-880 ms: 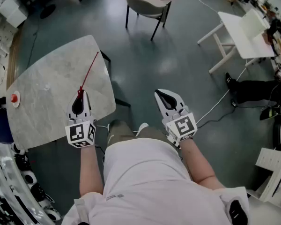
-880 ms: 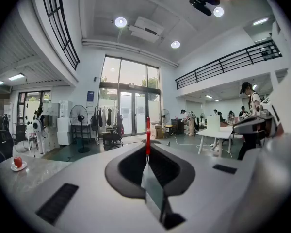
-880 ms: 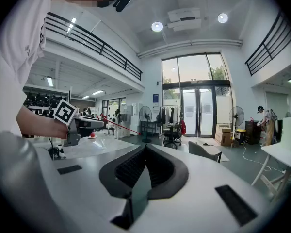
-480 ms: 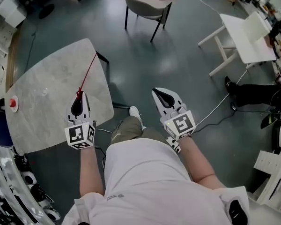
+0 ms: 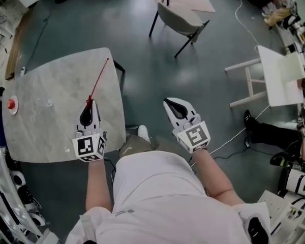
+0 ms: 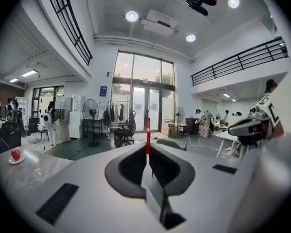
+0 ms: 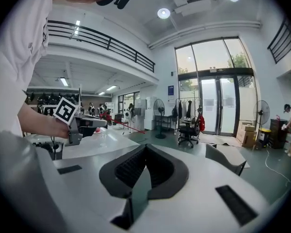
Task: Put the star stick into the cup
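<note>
The dark, glossy floor (image 5: 157, 75) fills most of the head view; on it, at about 9 o'clock, stands the table (image 5: 51, 121), a pale grey slab with marble veining and rounded corners, smooth and hard, so a thin stick would slide or roll on it. A moulded grey chair (image 5: 180, 19) on thin black legs sits at 12 o'clock, well apart from the work.

The left gripper (image 5: 89, 102) hangs over the table's near edge, at about 5 o'clock on the slab; its jaws are closed on the star stick (image 5: 98, 80), pinching one end so that the rest juts free toward 1 o'clock. Held by the end like this, the shaft can probably be aimed and lowered tip-first into a narrow mouth. The stick is thin, straight, rigid and red; in the left gripper view it rises from the shut tips (image 6: 148, 136); no star can be made out.

The right gripper (image 5: 174, 104) hangs over the floor at 3 o'clock of the left one, clear of the table; its ribbed dark jaws are shut with nothing between them, so it seems parked.

At the table's 9 o'clock edge sits a small red thing (image 5: 10, 104) on a white dish; whether it is the cup, I cannot tell.
</note>
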A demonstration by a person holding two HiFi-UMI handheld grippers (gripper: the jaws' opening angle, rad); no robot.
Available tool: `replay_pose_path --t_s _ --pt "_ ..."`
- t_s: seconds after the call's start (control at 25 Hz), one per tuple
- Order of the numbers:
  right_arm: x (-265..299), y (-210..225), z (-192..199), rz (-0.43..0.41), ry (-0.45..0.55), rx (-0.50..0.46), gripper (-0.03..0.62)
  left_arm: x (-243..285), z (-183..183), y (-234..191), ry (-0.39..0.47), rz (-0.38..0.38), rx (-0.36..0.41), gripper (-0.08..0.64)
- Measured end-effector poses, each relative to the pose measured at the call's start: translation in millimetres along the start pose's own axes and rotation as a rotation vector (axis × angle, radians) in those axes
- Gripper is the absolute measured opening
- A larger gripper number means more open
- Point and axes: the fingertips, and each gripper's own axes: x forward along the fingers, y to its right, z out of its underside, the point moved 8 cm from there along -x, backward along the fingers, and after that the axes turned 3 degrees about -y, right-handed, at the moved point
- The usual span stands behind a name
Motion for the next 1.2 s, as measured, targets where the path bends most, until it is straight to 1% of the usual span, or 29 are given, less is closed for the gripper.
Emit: replay_pose_path --t_s 0.24,0.4,0.56,0.68,0.88,0.96,1.2 --pt "61 26 -21 -0.093 -0.008 -0.040 0.011 28 -4 -24 -0.022 -0.069 -0.012 0.017" --pt "108 35 -40 -0.194 -0.008 -0.073 0.011 33 -8 -44 -0.037 -0.149 -0.033 0.017" --pt "160 47 -56 -0.329 -0.010 -0.118 0.011 38 -8 -60 -0.051 -0.260 -0.067 0.017" --pt "200 55 -63 -0.427 -0.010 -0.126 0.011 45 -8 -69 -0.058 -0.345 -0.086 0.017" --pt "274 45 -68 -0.645 -0.045 -0.175 0.011 45 4 -85 -0.084 -0.549 -0.164 0.017" --pt "297 43 -72 -0.721 -0.060 -0.184 0.011 47 7 -88 -0.095 -0.620 -0.188 0.017" --pt "350 33 -78 -0.897 -0.097 -0.228 0.011 55 8 -93 -0.104 -0.793 -0.258 0.017"
